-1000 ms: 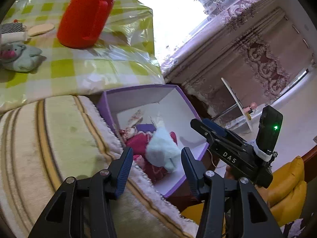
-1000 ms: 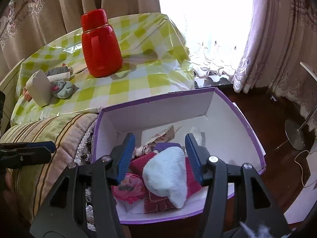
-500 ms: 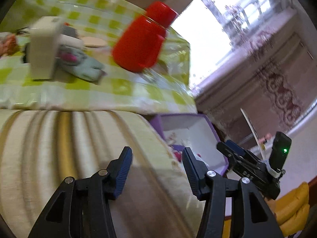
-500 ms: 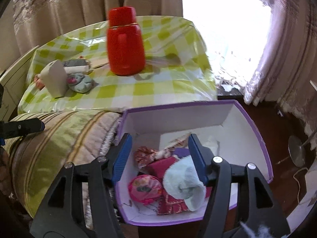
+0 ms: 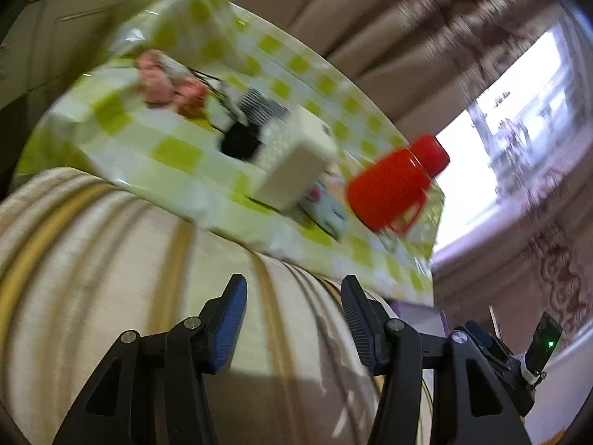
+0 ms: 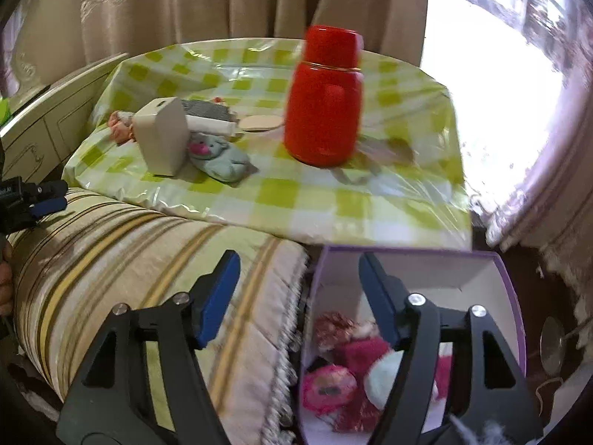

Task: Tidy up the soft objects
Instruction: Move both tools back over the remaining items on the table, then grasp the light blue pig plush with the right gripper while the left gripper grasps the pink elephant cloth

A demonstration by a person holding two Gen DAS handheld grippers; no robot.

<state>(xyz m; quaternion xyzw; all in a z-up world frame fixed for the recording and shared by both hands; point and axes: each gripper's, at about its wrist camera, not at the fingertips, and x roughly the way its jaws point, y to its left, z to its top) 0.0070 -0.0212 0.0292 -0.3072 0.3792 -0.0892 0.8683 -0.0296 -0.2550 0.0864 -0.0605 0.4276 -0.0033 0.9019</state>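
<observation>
My left claw (image 5: 292, 319): released, empty, over the striped cushion (image 5: 111, 259) at lower centre.
My right claw (image 6: 300, 293): empty, jaws opening, above the purple box's (image 6: 507, 278) left edge.
Soft toys (image 6: 348, 367): piled in the box, lower right.
Desk (image 6: 296, 200): checked cloth, mid-frame.
On it: red flask (image 6: 322, 111), white carton (image 6: 163, 141), grey plush (image 6: 218, 155) beside the carton.

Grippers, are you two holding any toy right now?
No. The left gripper holds nothing between its open jaws. The right gripper is empty too, its jaws opening; the toys lie in the purple box.
</observation>
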